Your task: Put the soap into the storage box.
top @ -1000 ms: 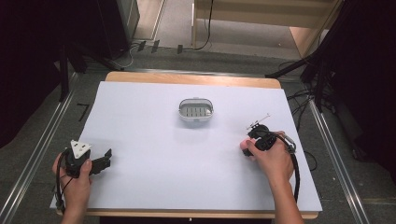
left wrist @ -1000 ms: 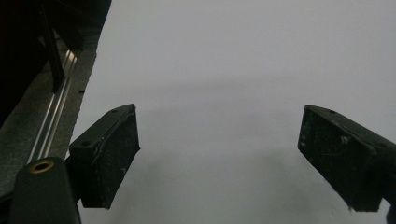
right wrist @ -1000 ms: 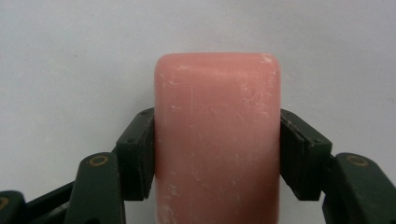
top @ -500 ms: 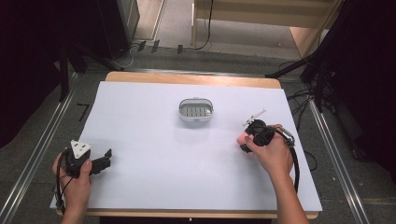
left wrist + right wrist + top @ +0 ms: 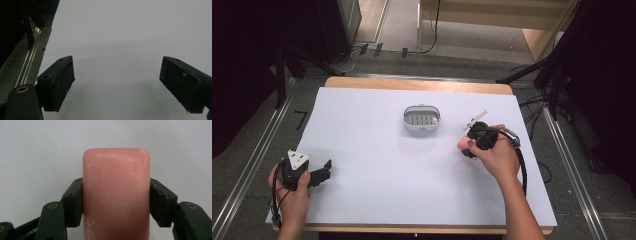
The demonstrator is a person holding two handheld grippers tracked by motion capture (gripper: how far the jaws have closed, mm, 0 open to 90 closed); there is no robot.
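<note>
A pink bar of soap [image 5: 116,192] sits between the two black pads of my right gripper [image 5: 116,202], which is shut on its sides. In the high view that gripper [image 5: 466,148] is held above the white sheet, right of centre, with the soap [image 5: 462,143] showing as a small pink patch at its tip. A white oval soap dish [image 5: 422,118] with a slotted floor stands a little to its upper left. My left gripper [image 5: 326,170] rests at the near left of the sheet. Its jaws stand wide open over bare white surface [image 5: 117,75].
The white sheet [image 5: 377,165] covers a wooden table [image 5: 412,84]. Metal rails [image 5: 259,155] run along both sides, with dark stands and cables beyond. A black cable [image 5: 523,170] loops from my right gripper past the forearm.
My right gripper has lifted and moved left toward the dish with the pink soap in it. The left hand has stayed where it was.
</note>
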